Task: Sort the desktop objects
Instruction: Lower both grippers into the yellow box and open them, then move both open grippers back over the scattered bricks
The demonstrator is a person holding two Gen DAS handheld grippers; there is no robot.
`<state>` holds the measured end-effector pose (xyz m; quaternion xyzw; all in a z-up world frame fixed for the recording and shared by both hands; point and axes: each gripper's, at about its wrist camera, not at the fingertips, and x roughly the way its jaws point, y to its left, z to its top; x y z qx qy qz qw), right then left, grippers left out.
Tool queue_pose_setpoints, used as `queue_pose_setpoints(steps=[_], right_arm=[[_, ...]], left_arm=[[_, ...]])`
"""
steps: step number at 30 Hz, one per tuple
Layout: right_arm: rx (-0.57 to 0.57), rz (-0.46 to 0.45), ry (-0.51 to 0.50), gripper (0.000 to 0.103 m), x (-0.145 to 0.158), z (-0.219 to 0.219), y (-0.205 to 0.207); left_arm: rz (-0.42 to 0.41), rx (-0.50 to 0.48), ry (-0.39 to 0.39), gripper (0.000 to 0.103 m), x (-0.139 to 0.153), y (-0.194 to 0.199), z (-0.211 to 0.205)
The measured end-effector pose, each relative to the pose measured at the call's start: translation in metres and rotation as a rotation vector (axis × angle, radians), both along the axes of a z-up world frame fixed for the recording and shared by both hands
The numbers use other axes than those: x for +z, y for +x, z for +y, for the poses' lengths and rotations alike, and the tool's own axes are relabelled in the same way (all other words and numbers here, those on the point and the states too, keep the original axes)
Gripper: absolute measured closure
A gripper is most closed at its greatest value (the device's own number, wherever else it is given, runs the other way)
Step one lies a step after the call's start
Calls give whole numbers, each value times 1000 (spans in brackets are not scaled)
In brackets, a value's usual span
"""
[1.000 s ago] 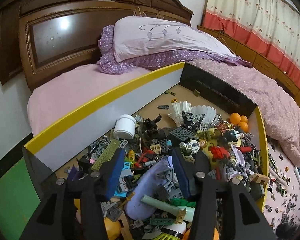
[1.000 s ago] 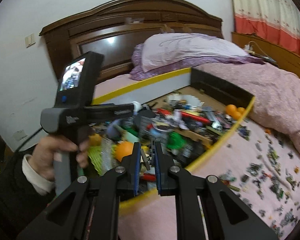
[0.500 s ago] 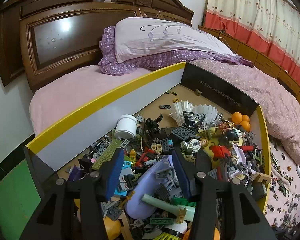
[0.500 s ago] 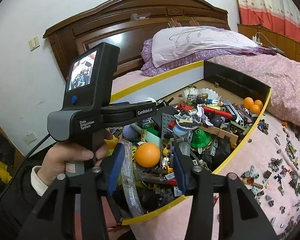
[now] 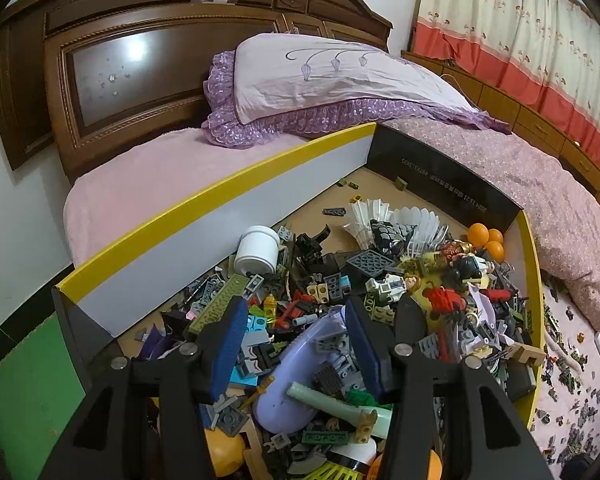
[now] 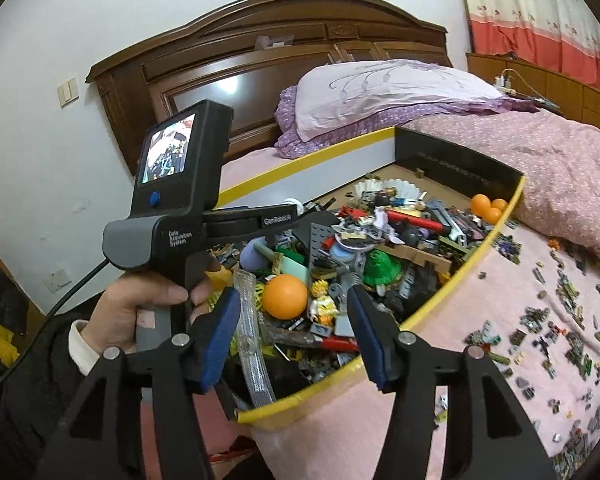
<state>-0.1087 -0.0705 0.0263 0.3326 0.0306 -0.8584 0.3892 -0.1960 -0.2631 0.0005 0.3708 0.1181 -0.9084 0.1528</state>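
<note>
A yellow-rimmed cardboard box on the bed holds a heap of toy bricks, figures and small parts. My left gripper hangs open above the heap, with a lavender plastic shell below the gap and nothing gripped. My right gripper hovers at the box's near corner, its jaws opening, pads touching nothing. An orange ball lies in the pile beyond its tips, next to a yellow-haired figure. A hand holds the left tool's black body.
A white jar, shuttlecocks and orange balls lie deeper in the box. Several loose bricks are scattered on the pink bedspread to the right. A purple pillow and a wooden headboard stand behind.
The right gripper's jaws went from shut to wide apart, and its view shifted a little over the box corner. The left gripper has stayed put, open over the heap.
</note>
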Motion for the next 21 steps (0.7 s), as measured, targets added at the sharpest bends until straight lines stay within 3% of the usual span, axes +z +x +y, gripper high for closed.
queue_pose_setpoints(steps=[11,21], right_arm=[[-97,-8,-26,37,-2,56,27],[-230,-8,17,33,-24,126,51]], left_arm=[[36,-10,-26,49,6,13,9],[102,-127,-19,47,33,40,51]])
